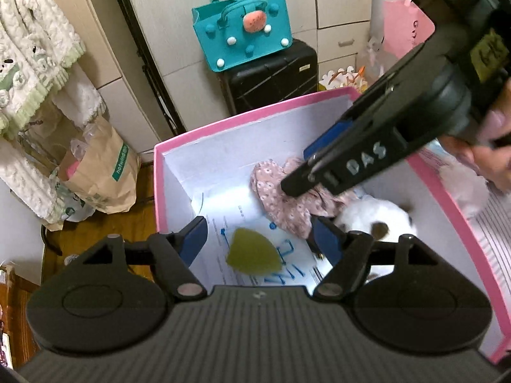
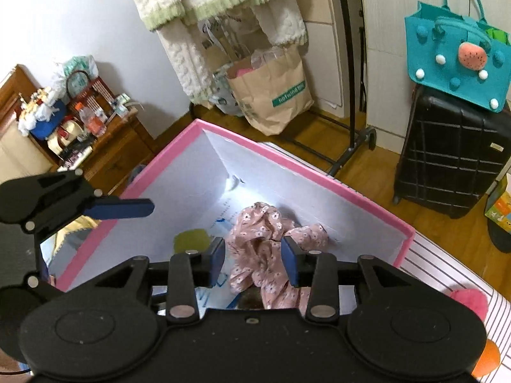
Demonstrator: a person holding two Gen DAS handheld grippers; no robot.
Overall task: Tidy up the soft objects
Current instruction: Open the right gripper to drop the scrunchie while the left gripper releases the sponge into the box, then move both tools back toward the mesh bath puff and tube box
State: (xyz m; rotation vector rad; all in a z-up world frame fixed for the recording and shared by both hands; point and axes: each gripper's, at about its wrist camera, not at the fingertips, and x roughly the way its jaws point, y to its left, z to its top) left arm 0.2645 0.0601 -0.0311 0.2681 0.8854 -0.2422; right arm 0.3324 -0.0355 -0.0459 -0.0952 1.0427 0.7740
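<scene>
Both tools apart over the pink-rimmed white cardboard box [image 2: 380,214] — left gripper [image 1: 258,239] empty, right gripper [image 2: 252,263] unclenched above the crumpled pink floral cloth [image 2: 268,242] lying inside. Risk judged: fabric snagging a blue pad on withdrawal — dragged back out.

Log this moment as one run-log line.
stage: dropping soft items in pink box | left gripper: open, empty | right gripper: open over floral cloth | white plush: in box
</scene>
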